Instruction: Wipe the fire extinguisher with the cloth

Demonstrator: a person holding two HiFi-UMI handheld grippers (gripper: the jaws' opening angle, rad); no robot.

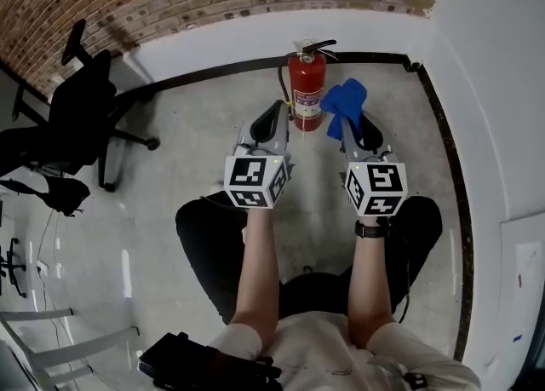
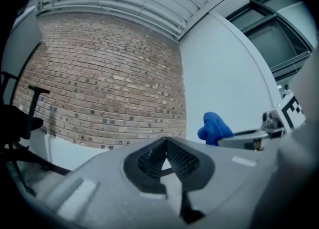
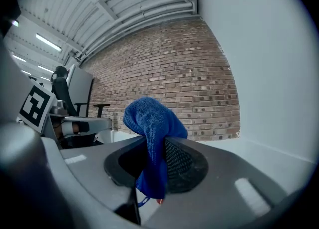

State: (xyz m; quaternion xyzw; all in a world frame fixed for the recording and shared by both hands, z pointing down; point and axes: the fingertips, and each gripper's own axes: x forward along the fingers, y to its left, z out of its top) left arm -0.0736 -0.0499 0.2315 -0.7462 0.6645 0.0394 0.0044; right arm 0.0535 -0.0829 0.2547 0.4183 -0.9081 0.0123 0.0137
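Upright red extinguisher [image 1: 306,89], bunched blue cloth [image 1: 343,103]

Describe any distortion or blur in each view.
Head view: fisheye bends the wall base into an arc; the fire extinguisher is sharp. Left gripper view: dark corners, soft foreground. Right gripper view: the cloth is crisp, brick courses curve.

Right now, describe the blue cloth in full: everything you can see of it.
The blue cloth looks like soft, finely looped microfibre, plain and unmarked. It is pinched between the fingers of the right gripper, bunched into a rounded hump above them, with a short tail hanging below. In the head view it is held up just right of the red fire extinguisher. Whether it touches the cylinder cannot be told.
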